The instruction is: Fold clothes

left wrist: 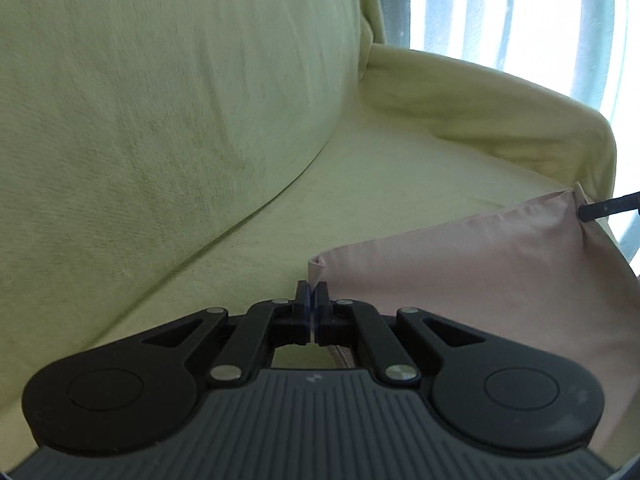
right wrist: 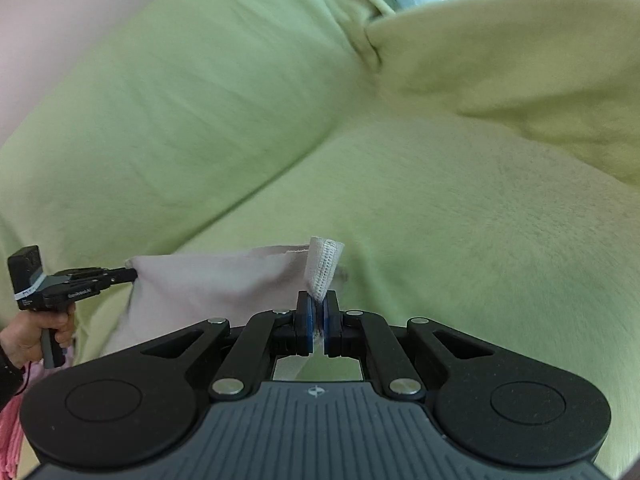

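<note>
We see green-covered sofa (left wrist: 200, 128) filling space ahead of both claws. Pale pink garment (left wrist: 460, 272) hangs stretched between them, above sofa seat. Left claw (left wrist: 312, 294) pinched tight on one garment corner; right claw (right wrist: 316, 306) clamped on other corner, ribbed hem (right wrist: 326, 270) sticking up just beyond its fingertips.

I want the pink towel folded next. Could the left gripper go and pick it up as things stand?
Probably not yet: the left gripper is shut on a corner of the pale cloth, so it must let go first. The pink towel lies beside the hand.
</note>
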